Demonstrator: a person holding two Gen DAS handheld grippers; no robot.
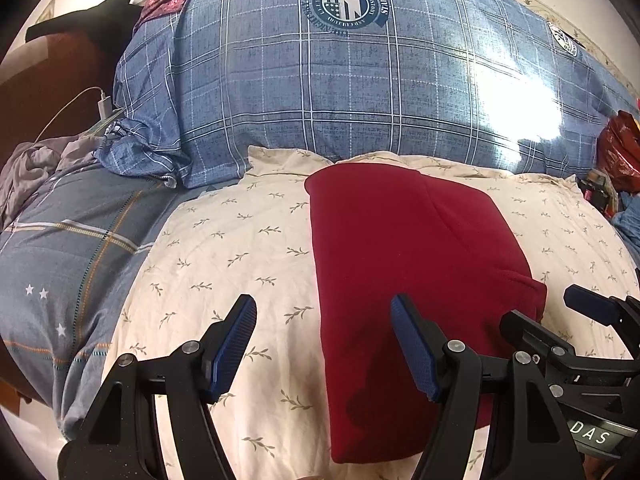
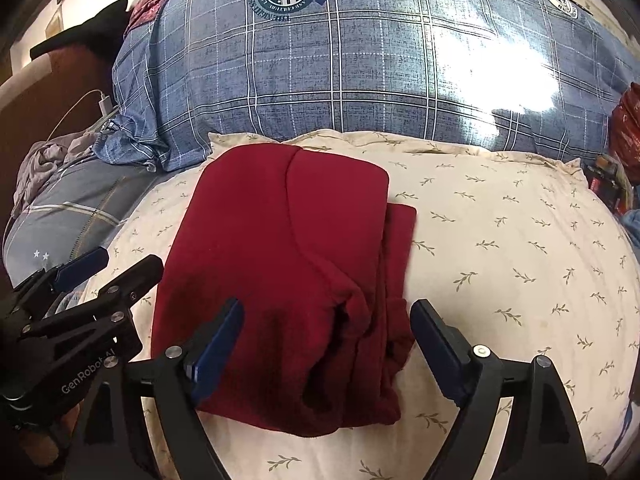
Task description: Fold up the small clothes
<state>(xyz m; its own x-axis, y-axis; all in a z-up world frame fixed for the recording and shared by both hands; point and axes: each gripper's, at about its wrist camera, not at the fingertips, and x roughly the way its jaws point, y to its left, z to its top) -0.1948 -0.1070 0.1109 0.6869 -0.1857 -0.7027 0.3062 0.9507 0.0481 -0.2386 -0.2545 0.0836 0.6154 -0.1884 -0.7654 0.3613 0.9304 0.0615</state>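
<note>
A dark red garment [image 1: 404, 272] lies folded into a compact rectangle on a cream pillow with a leaf print [image 1: 224, 248]. It also shows in the right wrist view [image 2: 280, 264], with layered edges at its right side. My left gripper [image 1: 324, 312] is open and empty, just above the garment's near left edge. My right gripper [image 2: 326, 312] is open and empty, its jaws spread either side of the garment's near right corner. Each gripper shows in the other's view: the right one [image 1: 560, 312] and the left one [image 2: 120, 268].
A blue plaid duvet [image 1: 340, 80] is piled behind the pillow. A grey-blue sheet [image 1: 72, 248] lies at left, with a charger and cable [image 1: 104, 104] and crumpled grey cloth [image 1: 28, 164]. A red bag [image 1: 620, 152] and clutter sit at far right.
</note>
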